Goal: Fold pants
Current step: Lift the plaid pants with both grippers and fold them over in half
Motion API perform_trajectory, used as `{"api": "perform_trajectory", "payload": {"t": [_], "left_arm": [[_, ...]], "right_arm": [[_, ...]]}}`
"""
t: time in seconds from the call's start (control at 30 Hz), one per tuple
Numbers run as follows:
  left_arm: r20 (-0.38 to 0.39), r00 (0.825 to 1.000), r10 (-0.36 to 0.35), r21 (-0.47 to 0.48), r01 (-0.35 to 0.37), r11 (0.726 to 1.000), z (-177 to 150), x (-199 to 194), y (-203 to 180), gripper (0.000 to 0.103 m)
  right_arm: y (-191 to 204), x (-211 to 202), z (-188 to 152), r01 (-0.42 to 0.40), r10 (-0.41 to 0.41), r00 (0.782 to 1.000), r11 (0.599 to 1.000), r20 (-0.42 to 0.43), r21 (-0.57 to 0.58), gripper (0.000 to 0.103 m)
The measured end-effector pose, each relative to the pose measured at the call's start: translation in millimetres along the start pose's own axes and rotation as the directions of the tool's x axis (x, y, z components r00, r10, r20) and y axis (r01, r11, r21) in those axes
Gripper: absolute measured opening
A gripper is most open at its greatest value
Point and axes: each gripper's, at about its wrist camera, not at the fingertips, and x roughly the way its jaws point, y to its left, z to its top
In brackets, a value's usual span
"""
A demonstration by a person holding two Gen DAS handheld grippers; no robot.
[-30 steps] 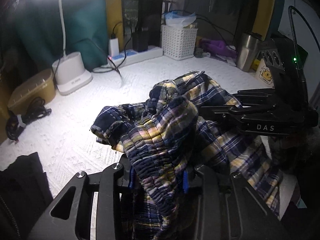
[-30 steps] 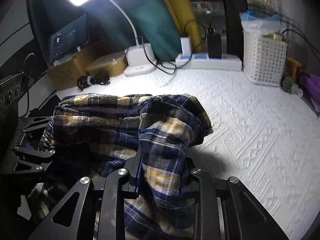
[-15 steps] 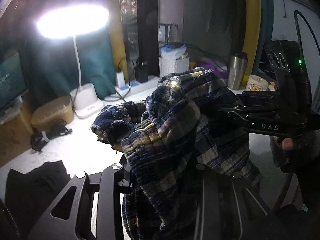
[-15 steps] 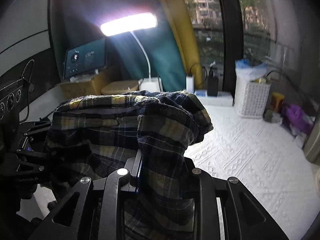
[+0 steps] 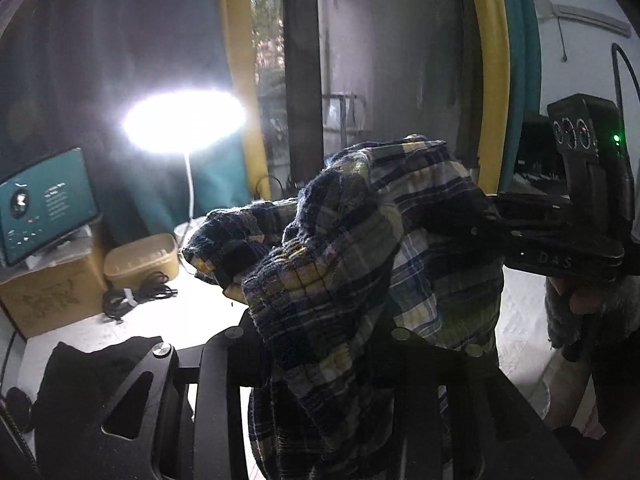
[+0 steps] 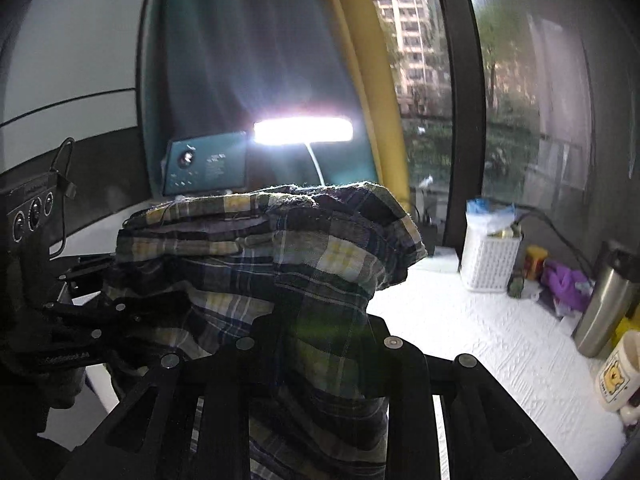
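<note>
The plaid pants [image 5: 360, 264], navy with yellow and white checks, hang bunched in the air between both grippers, well above the white table [image 6: 480, 328]. My left gripper [image 5: 316, 344] is shut on a gathered fold of them, which drapes over its fingers. My right gripper [image 6: 316, 344] is shut on another fold of the pants [image 6: 280, 264]. The right gripper also shows at the right of the left wrist view [image 5: 560, 248], and the left gripper at the left of the right wrist view [image 6: 80, 332]. The fingertips are hidden by cloth.
A lit desk lamp [image 5: 184, 122], a screen [image 5: 44, 204], a cardboard box [image 5: 48, 296], a tan tub [image 5: 140, 260] and a coiled cable [image 5: 136, 296] stand at the back left. Dark cloth [image 5: 88, 376] lies near left. A white basket [image 6: 490, 256], steel tumbler [image 6: 604, 304] and mug [image 6: 618, 372] stand right.
Both grippers have lifted the pants high off the table and tilted upward; the views now look at the lamp, curtains and window instead of the tabletop. Both grips are unchanged.
</note>
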Motion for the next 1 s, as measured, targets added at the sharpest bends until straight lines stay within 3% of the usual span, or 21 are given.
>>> {"api": "perform_trajectory", "payload": {"t": [0.5,1.0], "left_arm": [[0.14,0.983,0.121,-0.018,-0.119,0.993,-1,-84,21,0.032],[0.16,0.951,0.263,-0.089,-0.251,0.964,-17,-139,73,0.032]], "right_arm": [[64,-35,24,-0.067,0.075,0.989,0.995,0.123,-0.069,0.027],[124,6,46,-0.189,0.208,0.97,0.971,0.128,-0.149,0.027]]}}
